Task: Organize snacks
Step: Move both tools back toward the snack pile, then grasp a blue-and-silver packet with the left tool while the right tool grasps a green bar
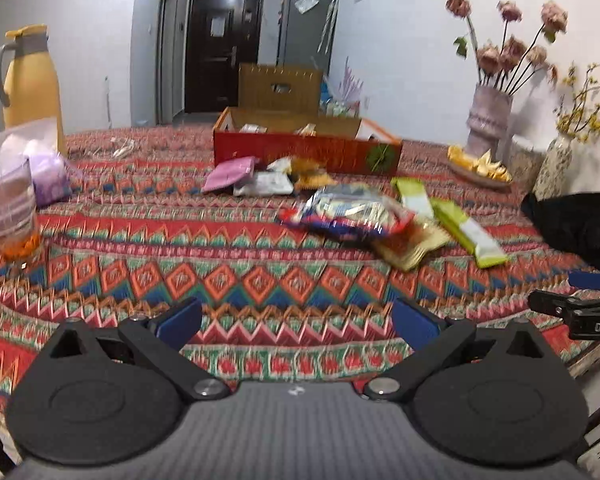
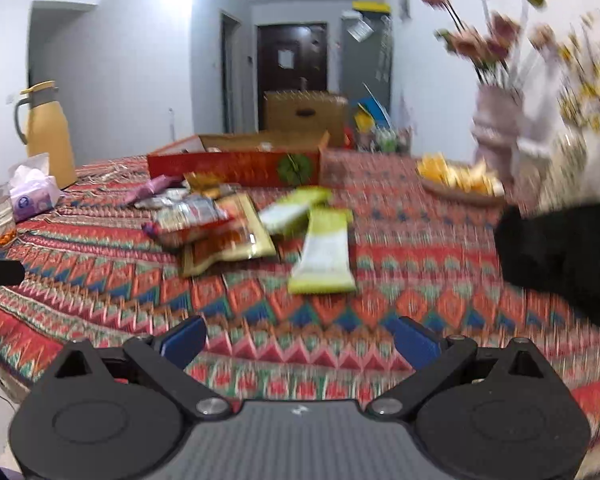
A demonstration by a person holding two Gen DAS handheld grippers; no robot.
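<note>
Snack packets lie loose on the patterned tablecloth (image 1: 140, 280). A silver, red and blue bag (image 1: 348, 212) (image 2: 192, 220) rests on a gold packet (image 1: 412, 246) (image 2: 228, 244). Beside them lie two green and white bars (image 1: 466, 232) (image 2: 324, 256). A pink packet (image 1: 230, 172) and smaller ones sit in front of the open red box (image 1: 304, 150) (image 2: 236, 168). My left gripper (image 1: 298, 320) is open over bare cloth, well short of the snacks. My right gripper (image 2: 298, 340) is open too, with nothing between its fingers, and the nearest green bar lies just beyond it.
A yellow jug (image 1: 30, 84), a tissue pack (image 1: 46, 168) and a glass (image 1: 8, 216) stand at the left. Two flower vases (image 1: 488, 120) and a plate of yellow snacks (image 1: 480, 168) stand at the right. A black cloth (image 2: 564, 252) lies at the right edge.
</note>
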